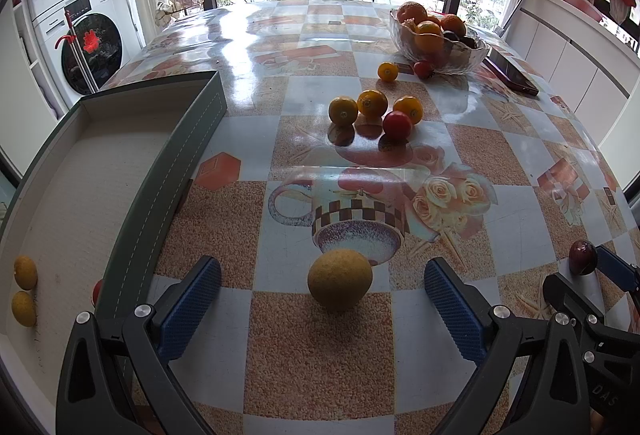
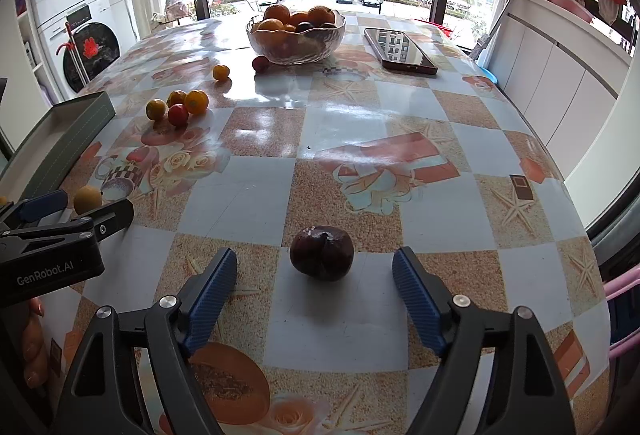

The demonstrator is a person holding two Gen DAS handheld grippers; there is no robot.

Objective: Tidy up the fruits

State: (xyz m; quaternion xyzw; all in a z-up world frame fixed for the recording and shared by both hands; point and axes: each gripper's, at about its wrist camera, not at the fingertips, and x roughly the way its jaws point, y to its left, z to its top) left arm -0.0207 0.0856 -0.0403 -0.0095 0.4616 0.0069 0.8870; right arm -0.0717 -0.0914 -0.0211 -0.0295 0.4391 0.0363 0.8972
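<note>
A yellow fruit point(image 1: 340, 280) lies on the table between the blue pads of my left gripper point(image 1: 322, 277), which is open and clear of it. A dark plum point(image 2: 322, 253) rests between the fingers of my right gripper point(image 2: 314, 265), also open, with a gap on both sides. The plum point(image 1: 583, 257) shows at the right edge of the left wrist view too. A grey tray point(image 1: 176, 155) to the left holds two yellow fruits point(image 1: 25, 289). Small oranges and a red fruit point(image 1: 374, 111) cluster mid-table. A glass bowl point(image 1: 464, 61) of oranges stands far right.
A dark phone point(image 2: 400, 51) lies beside the glass bowl point(image 2: 296, 53). One small orange point(image 2: 221, 72) and one red fruit point(image 2: 260, 63) sit near the bowl. A washing machine point(image 1: 86, 47) stands left of the table, white cabinets point(image 2: 560, 67) to the right.
</note>
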